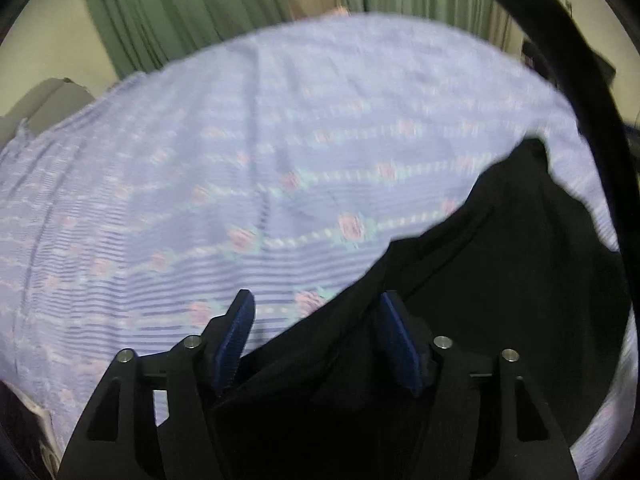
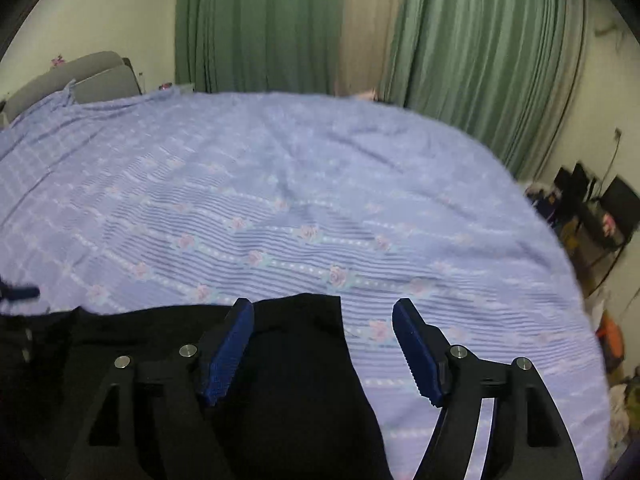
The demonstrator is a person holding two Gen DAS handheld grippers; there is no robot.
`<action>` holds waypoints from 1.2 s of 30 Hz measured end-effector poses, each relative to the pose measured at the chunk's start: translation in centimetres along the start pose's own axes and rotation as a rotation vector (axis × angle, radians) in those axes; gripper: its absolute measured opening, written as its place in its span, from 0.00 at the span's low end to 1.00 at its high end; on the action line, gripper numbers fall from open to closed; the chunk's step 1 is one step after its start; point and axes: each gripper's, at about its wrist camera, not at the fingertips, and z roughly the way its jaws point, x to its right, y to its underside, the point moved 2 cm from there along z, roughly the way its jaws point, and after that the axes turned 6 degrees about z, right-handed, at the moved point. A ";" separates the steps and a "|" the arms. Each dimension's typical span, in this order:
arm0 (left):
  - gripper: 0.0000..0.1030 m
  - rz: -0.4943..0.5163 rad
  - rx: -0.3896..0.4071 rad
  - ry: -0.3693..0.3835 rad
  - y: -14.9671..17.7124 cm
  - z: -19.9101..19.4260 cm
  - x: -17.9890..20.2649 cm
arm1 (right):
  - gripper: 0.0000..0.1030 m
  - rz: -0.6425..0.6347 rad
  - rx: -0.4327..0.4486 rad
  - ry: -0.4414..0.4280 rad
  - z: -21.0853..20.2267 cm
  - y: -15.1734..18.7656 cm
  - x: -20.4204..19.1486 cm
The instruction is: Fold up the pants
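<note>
Black pants [image 1: 500,280] lie on a lilac bedspread with pink flowers [image 1: 240,160]. In the left wrist view my left gripper [image 1: 316,308] is open, its blue pads [image 1: 236,336] spread over the pants' left edge, with cloth between and below them. In the right wrist view my right gripper [image 2: 324,316] is open over the pants' upper right corner [image 2: 304,344]; the left pad [image 2: 232,344] is above the black cloth, the right pad [image 2: 416,352] is above the bedspread [image 2: 320,184]. Neither gripper holds the cloth.
Green curtains [image 2: 260,24] hang behind the bed. A grey headboard or pillow [image 2: 80,76] sits at the far left. Clutter and dark chairs [image 2: 592,208] stand beyond the bed's right edge. A black cable [image 1: 580,80] arcs across the left wrist view.
</note>
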 end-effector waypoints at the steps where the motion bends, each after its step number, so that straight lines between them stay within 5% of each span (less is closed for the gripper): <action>1: 0.74 -0.016 0.031 -0.005 0.3 -1.5 -0.4 | 0.70 -0.008 0.009 -0.012 -1.3 0.2 -0.4; 5: 0.77 -0.053 0.104 -0.049 3.7 -7.3 -2.6 | 0.76 0.003 0.001 -0.100 -6.0 1.8 -3.3; 10: 0.77 -0.142 0.048 -0.100 9.8 -10.5 -7.5 | 0.76 0.020 -0.066 -0.216 -8.5 5.1 -9.3; 14: 0.77 -0.233 0.007 -0.073 14.2 -10.8 -11.5 | 0.76 -0.044 -0.098 -0.269 -8.9 7.5 -15.0; 21: 0.61 -0.427 -0.018 0.122 14.6 -5.3 -15.0 | 0.76 -0.127 -0.143 -0.333 -8.9 9.6 -20.4; 26: 0.52 -0.432 -0.042 0.191 13.4 -2.2 -13.6 | 0.76 -0.136 -0.157 -0.327 -8.6 9.9 -20.6; 31: 0.37 -0.411 -0.096 0.137 13.4 -1.0 -12.9 | 0.76 -0.109 -0.169 -0.314 -8.3 9.7 -20.0; 36: 0.30 -0.384 -0.066 0.026 13.6 -4.4 -12.4 | 0.76 -0.059 -0.175 -0.341 -8.5 9.5 -19.8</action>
